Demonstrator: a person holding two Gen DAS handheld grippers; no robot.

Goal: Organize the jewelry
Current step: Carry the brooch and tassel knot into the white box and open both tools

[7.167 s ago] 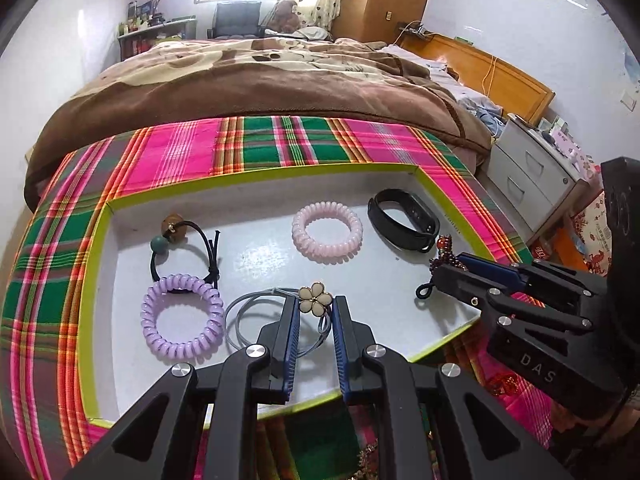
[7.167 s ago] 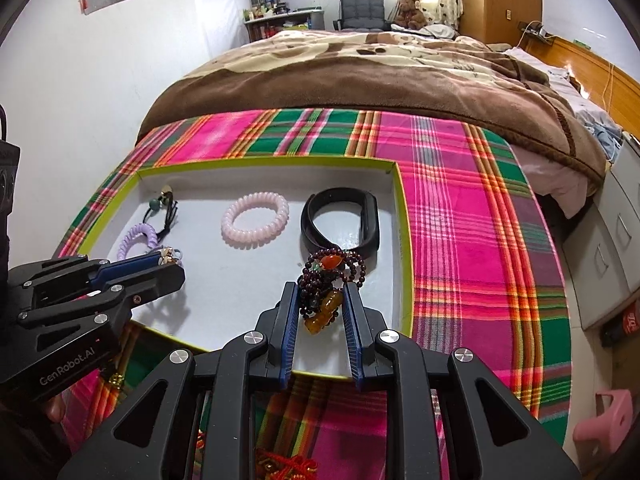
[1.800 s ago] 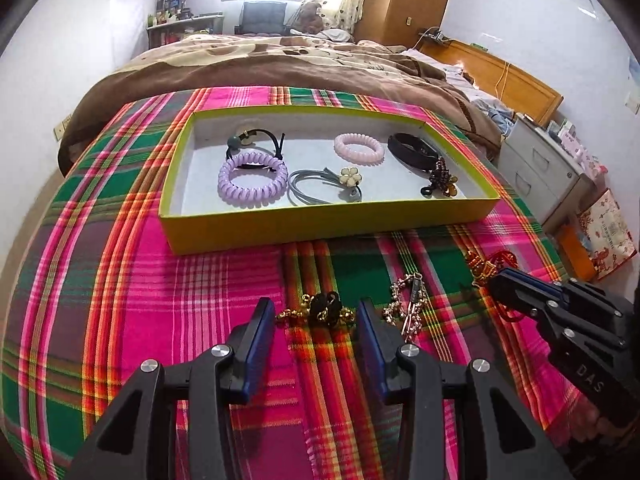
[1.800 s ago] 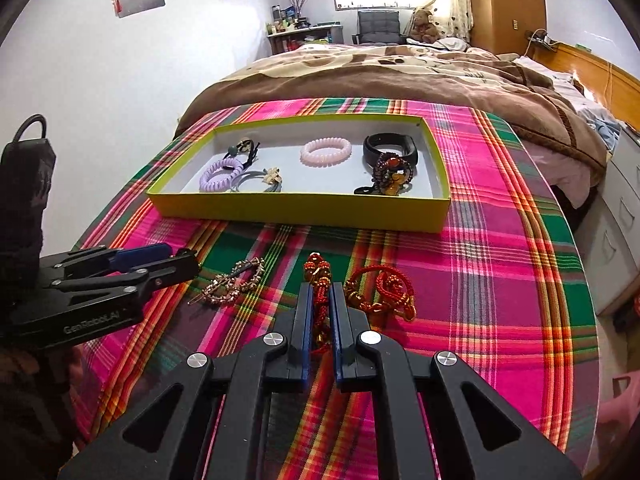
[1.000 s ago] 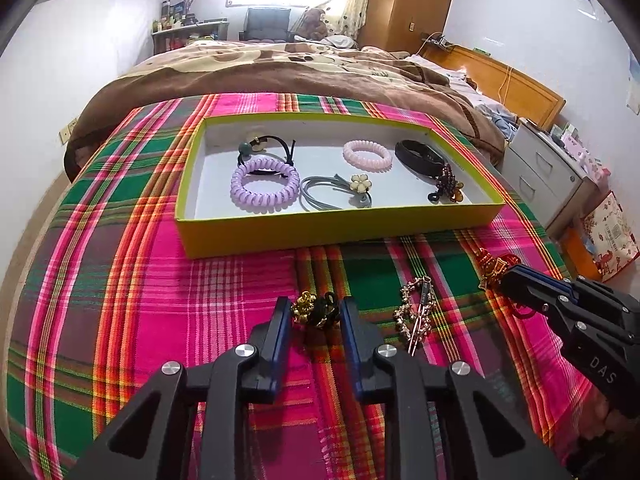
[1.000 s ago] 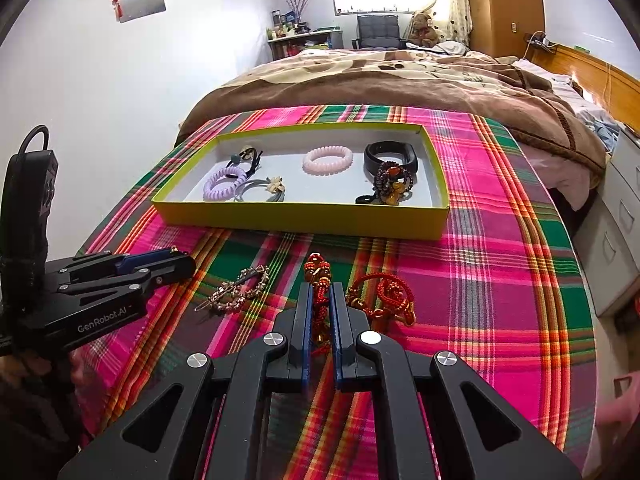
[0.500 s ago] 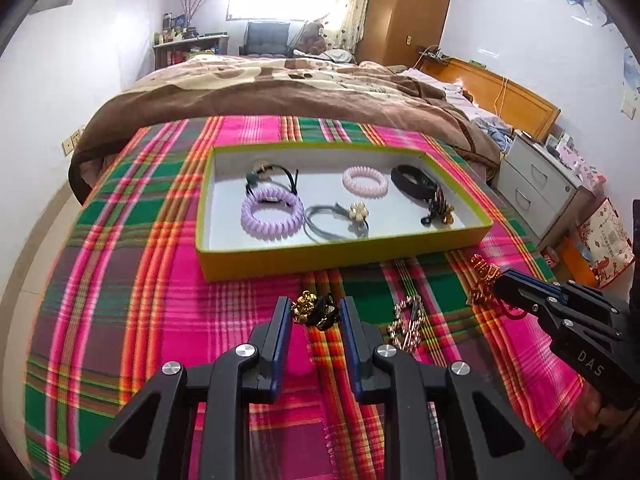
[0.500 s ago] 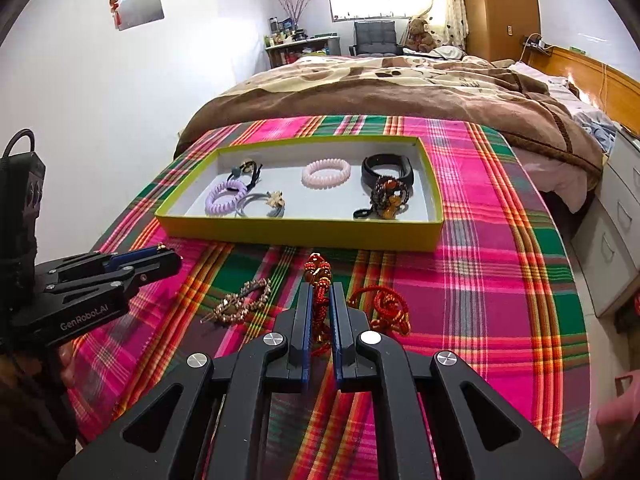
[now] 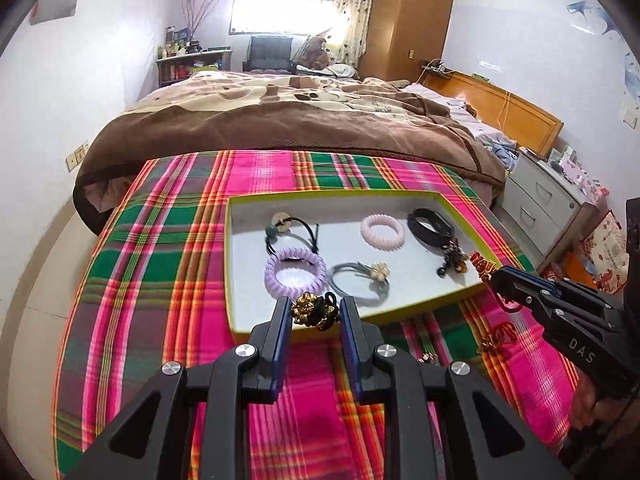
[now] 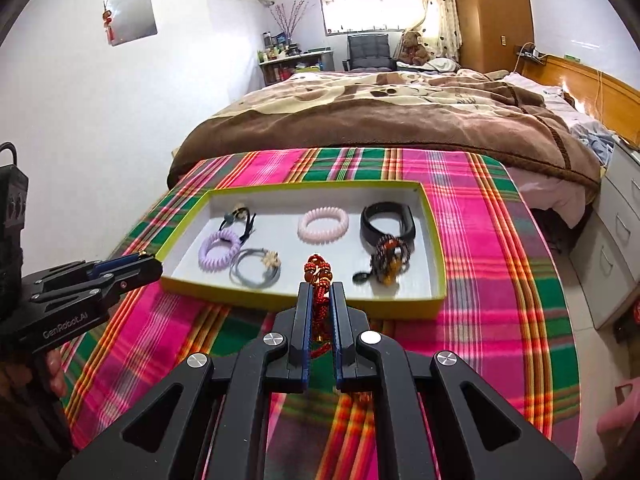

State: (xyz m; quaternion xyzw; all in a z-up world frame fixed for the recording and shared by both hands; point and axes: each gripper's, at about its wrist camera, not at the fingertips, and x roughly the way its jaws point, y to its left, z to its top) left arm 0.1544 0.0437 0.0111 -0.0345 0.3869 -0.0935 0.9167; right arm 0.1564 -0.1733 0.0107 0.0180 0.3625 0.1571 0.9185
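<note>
Left wrist view: your left gripper (image 9: 316, 314) holds a black-and-gold hair tie (image 9: 315, 312) between its fingers, clear of the plaid cloth (image 9: 160, 264), at the near edge of the yellow-rimmed tray (image 9: 404, 307).
Right wrist view: your right gripper (image 10: 320, 300) is clamped narrow on a red beaded cord ornament (image 10: 318, 276), whose knotted head stands up past the fingertips, just short of the tray's near wall (image 10: 304, 304).
Tray contents: lilac coil tie (image 9: 296, 272) and grey flower tie (image 9: 362, 280) along the near edge; black bead tie (image 9: 290, 228) at the far left; pink coil tie (image 9: 383, 231) and black band (image 9: 431, 223) along the far edge; dark bead bracelet (image 10: 390, 258) toward the right side.
Step in hand: judged to be carrying, both items lifted and heading for the tray.
Remaining on cloth: a red-and-gold piece (image 9: 498, 334) lies near the tray's near right corner.
Next move: advance each gripper over the near wall to a bare patch of tray floor, lower, then open; keep the two loads apart, since cords could tangle.
</note>
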